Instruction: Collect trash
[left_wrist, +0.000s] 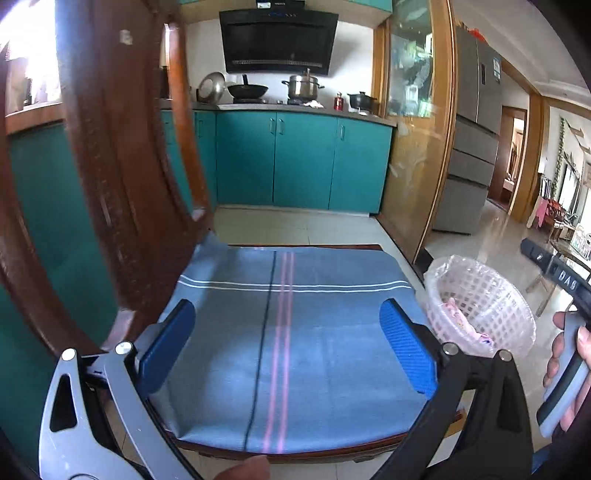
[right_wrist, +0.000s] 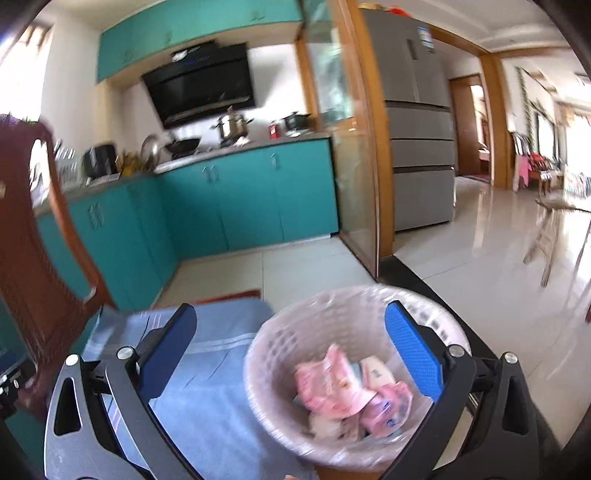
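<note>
Both my fingers spread wide, holding nothing.

My left gripper (left_wrist: 288, 343) hovers over the blue cloth (left_wrist: 291, 354); my right gripper (right_wrist: 291, 354) frames the basket (right_wrist: 280, 332), pink wrappers (right_wrist: 332, 384) inside it.

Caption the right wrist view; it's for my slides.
Open right gripper above a lined white trash basket holding pink wrappers, beside a blue-clothed chair seat.

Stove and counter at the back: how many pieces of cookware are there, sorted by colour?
Silver: 2, the steel pot and the round lid leaning against the wall.
Black: 2, the wok and the small pot.
Total: 4.
</note>
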